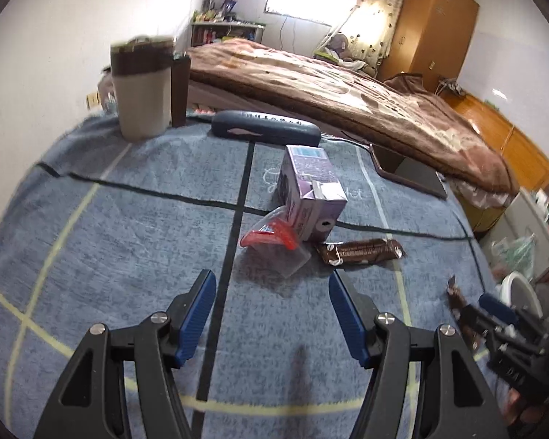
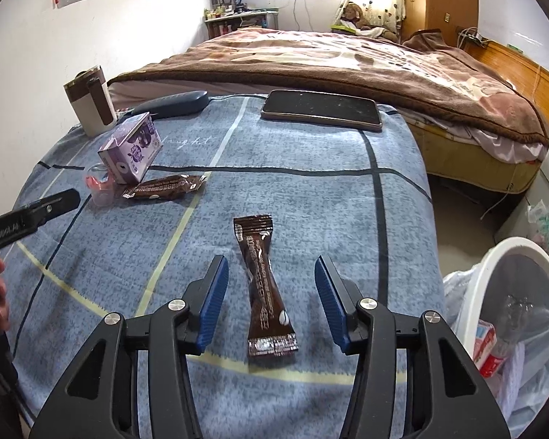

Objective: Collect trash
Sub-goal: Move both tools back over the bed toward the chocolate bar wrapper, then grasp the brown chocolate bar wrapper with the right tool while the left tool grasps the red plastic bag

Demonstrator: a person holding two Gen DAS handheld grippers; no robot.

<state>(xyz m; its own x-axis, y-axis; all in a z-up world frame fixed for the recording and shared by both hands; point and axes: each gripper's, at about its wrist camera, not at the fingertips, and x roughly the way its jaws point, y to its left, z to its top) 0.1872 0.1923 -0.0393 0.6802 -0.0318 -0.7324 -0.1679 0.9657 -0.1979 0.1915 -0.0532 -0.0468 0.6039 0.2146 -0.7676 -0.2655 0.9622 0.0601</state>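
left wrist view first: my left gripper (image 1: pixel 271 285) has its jaws spread wide with nothing between them, hanging over the blue checked cloth (image 1: pixel 128 219). ahead of the fingertips, beyond the gap and not inside it, sits a clear plastic cup with a red rim (image 1: pixel 274 243), tipped on its side and touching the purple carton (image 1: pixel 311 197) behind it. just to the right of those lies a brown wrapper (image 1: pixel 362 250), flat on the cloth and beside the carton's near corner. farther back are a dark glasses case (image 1: pixel 265 128) and a cream and brown tumbler (image 1: pixel 142 87), the tumbler blurred. at the right edge my right gripper (image 1: pixel 501 314) is only partly in frame and dark, with a scrap of brown wrapper near its tip that i cannot make out well. right wrist view next: my right gripper (image 2: pixel 271 285) is also wide open, and a second brown wrapper (image 2: pixel 265 285) lies lengthwise between the two blue pads, touching neither, its top end reaching past the fingertips. the far wrapper (image 2: pixel 164 188), carton (image 2: pixel 131 150) and cup (image 2: pixel 100 184) cluster at upper left, the cup half hidden behind the carton. a phone (image 2: pixel 322 113) lies face down near the cloth's far edge. the white bin (image 2: pixel 494 267) at right is cut off by the frame.
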